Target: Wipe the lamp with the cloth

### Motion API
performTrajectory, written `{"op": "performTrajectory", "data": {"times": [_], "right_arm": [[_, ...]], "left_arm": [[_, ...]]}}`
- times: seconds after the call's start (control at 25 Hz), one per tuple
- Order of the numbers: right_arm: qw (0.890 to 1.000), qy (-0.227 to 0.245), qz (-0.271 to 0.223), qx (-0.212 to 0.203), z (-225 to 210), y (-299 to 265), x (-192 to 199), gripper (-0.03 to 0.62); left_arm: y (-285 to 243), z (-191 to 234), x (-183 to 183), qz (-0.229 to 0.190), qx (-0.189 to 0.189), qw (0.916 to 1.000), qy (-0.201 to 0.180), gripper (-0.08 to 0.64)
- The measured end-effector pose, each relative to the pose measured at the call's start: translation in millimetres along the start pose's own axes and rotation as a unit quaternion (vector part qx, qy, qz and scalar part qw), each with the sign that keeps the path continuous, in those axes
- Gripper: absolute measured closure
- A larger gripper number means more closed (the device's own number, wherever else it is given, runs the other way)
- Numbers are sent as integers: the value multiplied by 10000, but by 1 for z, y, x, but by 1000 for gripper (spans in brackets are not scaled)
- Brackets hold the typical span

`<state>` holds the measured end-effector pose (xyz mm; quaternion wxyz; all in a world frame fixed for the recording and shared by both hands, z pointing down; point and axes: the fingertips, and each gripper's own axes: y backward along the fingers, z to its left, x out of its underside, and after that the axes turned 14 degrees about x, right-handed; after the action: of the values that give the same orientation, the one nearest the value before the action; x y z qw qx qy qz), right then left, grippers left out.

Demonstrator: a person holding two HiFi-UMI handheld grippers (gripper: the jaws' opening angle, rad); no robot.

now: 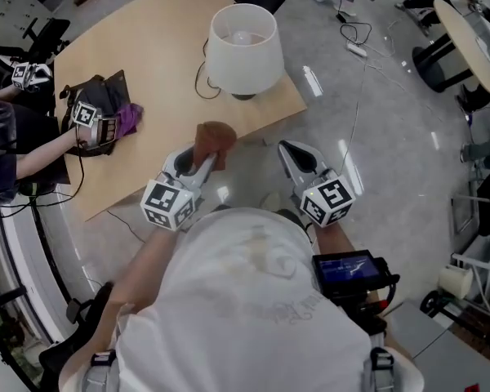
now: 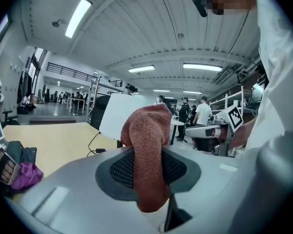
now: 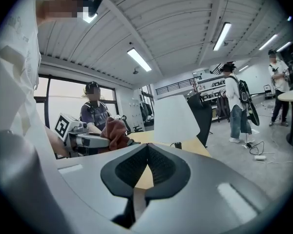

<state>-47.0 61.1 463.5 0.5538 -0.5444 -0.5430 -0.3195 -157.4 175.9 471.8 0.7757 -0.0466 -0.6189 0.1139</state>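
Observation:
A white-shaded lamp (image 1: 243, 47) stands near the right corner of the wooden table (image 1: 147, 64). My left gripper (image 1: 206, 162) is at the table's near edge, shut on a rust-brown cloth (image 1: 215, 140) that bunches up above its jaws. In the left gripper view the cloth (image 2: 149, 150) hangs down between the pads, and the lamp shade (image 2: 118, 118) shows just behind it. My right gripper (image 1: 290, 155) hovers off the table edge, to the right of the cloth. Its tips meet with nothing between them (image 3: 147, 147). From there the lamp shade (image 3: 175, 118) is ahead.
At the table's left side another person's gripper (image 1: 90, 121) rests by a purple cloth (image 1: 129, 119) on a dark bag. The lamp's cord (image 1: 202, 84) loops on the table. Cables (image 1: 355, 43) lie on the floor, and a round table (image 1: 474, 31) with chairs stands at the far right.

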Motion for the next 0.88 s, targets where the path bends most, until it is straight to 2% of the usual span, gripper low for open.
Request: {"op": "performTrajectory", "data": {"times": [0.2, 0.44, 0.56, 0.88], "right_arm": [[9996, -143, -55, 243, 6, 12, -4, 578], [9981, -153, -281, 518, 23, 17, -20, 578], [9980, -52, -368, 507, 30, 16, -29, 578], [9975, 126, -357, 603, 33, 33, -33, 578]], "left_arm": [[6, -2, -2, -114, 240, 9994, 204, 445], [10, 1, -20, -329, 569, 9976, 216, 445], [6, -5, -27, -400, 696, 9967, 69, 445], [3, -21, -27, -333, 655, 9970, -255, 442]]}}
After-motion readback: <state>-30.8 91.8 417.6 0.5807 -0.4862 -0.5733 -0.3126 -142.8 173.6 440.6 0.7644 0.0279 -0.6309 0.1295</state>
